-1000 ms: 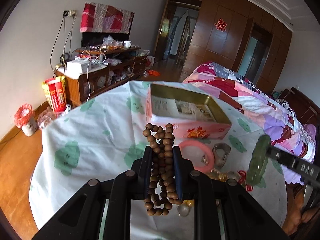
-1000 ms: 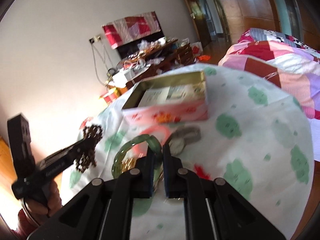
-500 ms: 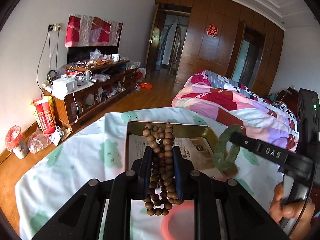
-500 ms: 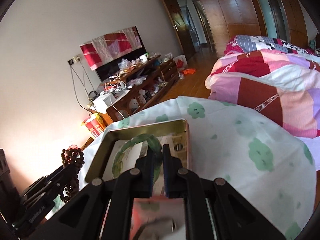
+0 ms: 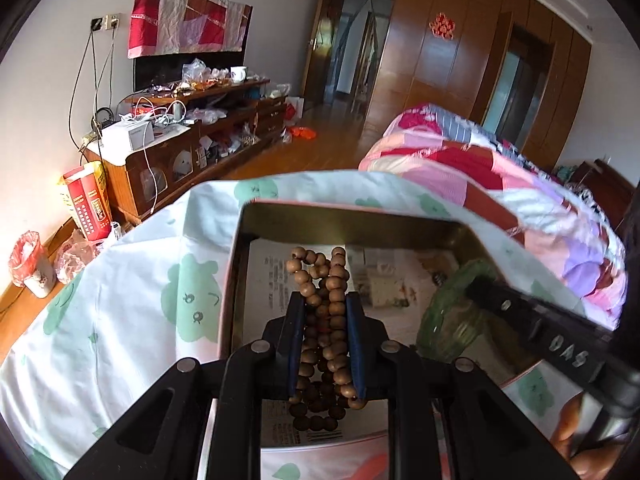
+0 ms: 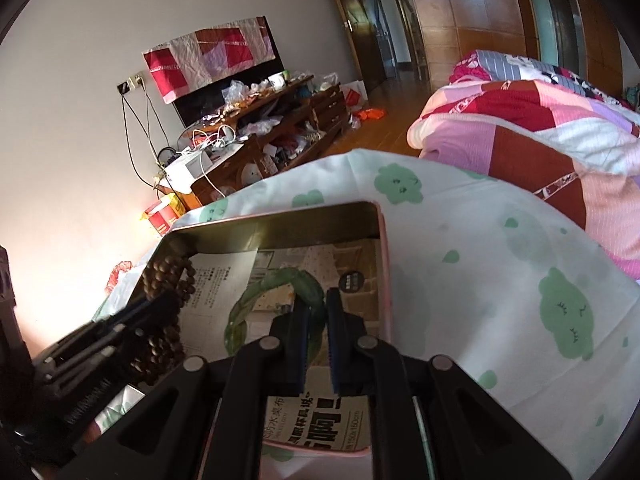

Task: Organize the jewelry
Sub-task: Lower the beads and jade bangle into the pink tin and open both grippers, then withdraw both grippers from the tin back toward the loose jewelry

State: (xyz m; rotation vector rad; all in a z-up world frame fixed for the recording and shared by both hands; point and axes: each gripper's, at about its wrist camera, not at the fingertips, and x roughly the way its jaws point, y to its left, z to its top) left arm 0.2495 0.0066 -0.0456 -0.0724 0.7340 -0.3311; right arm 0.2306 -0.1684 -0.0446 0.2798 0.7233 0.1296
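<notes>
Tin (image 5: 344, 220) on table, open. Left gripper (image 5: 326, 312) clamped on beads (image 5: 320, 280), right gripper (image 6: 318, 312) on bangle (image 6: 256, 296) – both over tin. Risk: beads snag pads on release – bangle drops hard, cracks.

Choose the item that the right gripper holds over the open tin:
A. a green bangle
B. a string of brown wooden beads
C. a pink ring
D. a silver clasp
A: in the right wrist view the right gripper pinches the green bangle above the tin, while the wooden beads hang from the left gripper.
</notes>
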